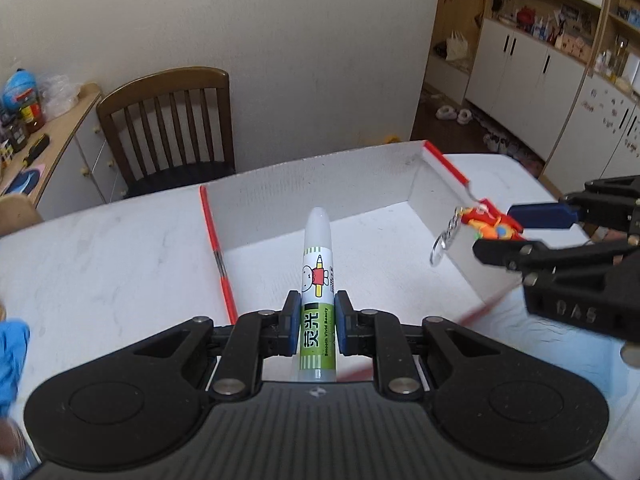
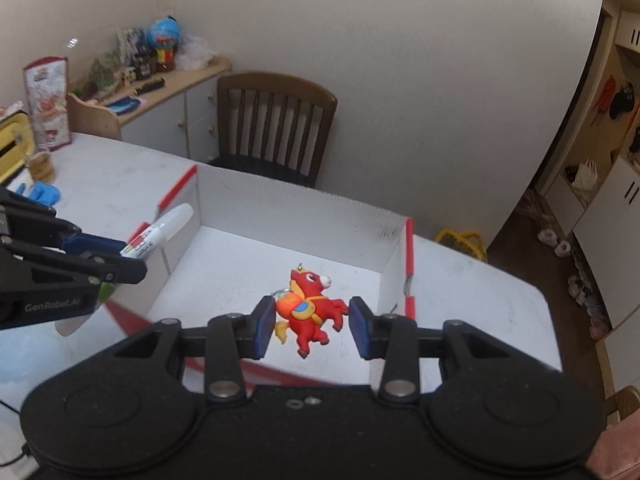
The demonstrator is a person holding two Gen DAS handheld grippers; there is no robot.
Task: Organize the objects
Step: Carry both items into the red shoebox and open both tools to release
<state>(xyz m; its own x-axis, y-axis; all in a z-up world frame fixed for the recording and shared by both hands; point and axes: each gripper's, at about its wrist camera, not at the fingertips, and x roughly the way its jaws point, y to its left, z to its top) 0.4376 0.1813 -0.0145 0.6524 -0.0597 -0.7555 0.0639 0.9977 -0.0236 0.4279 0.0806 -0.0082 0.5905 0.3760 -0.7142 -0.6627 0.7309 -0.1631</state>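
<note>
A white and green highlighter pen [image 1: 318, 264] with a cartoon label sticks out forward from my left gripper [image 1: 318, 300], which is shut on its lower barrel. It hangs over the near left part of a white cardboard box [image 1: 304, 184] with red edges. My right gripper [image 2: 312, 304] is shut on a red horse keychain [image 2: 308, 320], held over the box floor [image 2: 240, 256]. From the left wrist, the right gripper [image 1: 512, 232] shows at the right with the keychain [image 1: 490, 224] and its metal ring [image 1: 442, 240] dangling. In the right wrist view, the left gripper [image 2: 120, 258] and pen [image 2: 168, 224] sit at the box's left wall.
The box rests on a white table [image 2: 460, 288]. A dark wooden chair [image 1: 172, 128] stands behind it, next to a cluttered sideboard [image 2: 168, 88]. A snack bag [image 2: 46, 104], a yellow item [image 2: 12, 148] and a blue object [image 2: 40, 194] sit on the table's far left. White cupboards [image 1: 520, 60] line the right.
</note>
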